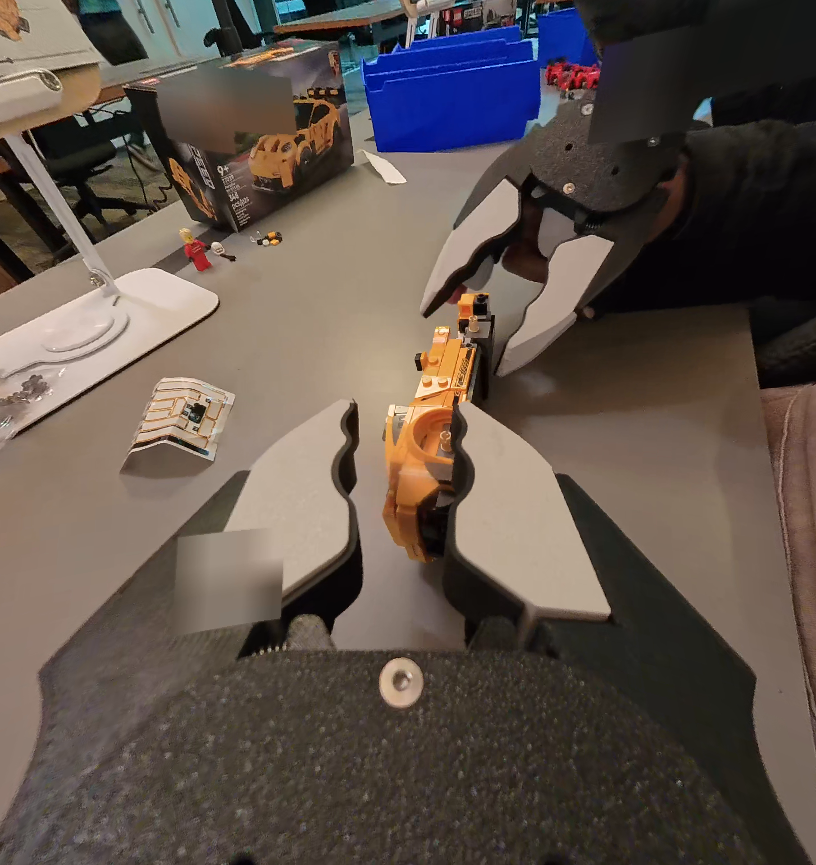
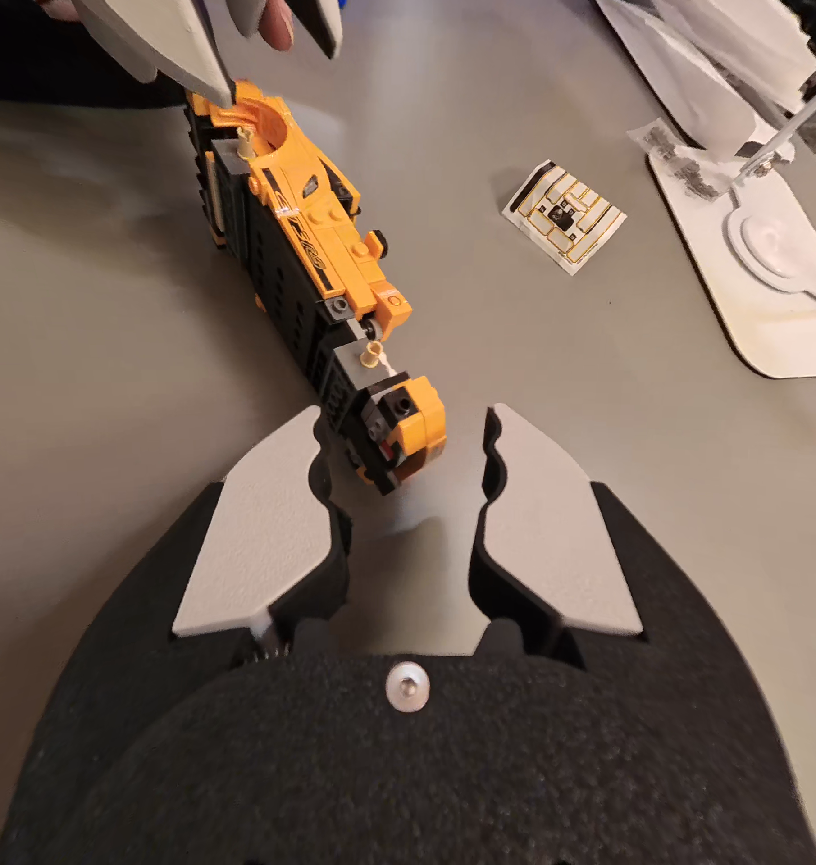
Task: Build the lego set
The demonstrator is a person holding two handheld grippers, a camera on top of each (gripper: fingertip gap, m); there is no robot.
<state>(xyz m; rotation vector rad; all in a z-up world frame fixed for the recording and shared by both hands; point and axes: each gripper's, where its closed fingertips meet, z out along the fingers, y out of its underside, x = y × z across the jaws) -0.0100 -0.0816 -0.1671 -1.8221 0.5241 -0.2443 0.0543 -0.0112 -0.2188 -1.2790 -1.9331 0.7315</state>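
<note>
An orange and black Lego car body (image 1: 436,374) without wheels lies on its side on the grey table (image 1: 303,327). Tan axle pins stick up from it. My left gripper (image 1: 406,421) is open around one end of the car, and its right finger is close against the wheel arch. My right gripper (image 1: 464,339) is open at the car's far end. In the right wrist view the car (image 2: 312,224) runs away from my right gripper (image 2: 403,412), with its near end beside the left finger. The left gripper (image 2: 279,75) shows at the top, one fingertip on the wheel arch.
The Lego box (image 1: 265,154) stands at the back, with a red minifigure (image 1: 196,250) and small loose parts (image 1: 270,238) in front. A sticker sheet (image 1: 181,416) and a white stand base (image 1: 115,309) with a parts bag (image 1: 8,407) lie left. Blue bins (image 1: 452,98) stand behind. My hands' fingertips stand some 12 centimeters from each other.
</note>
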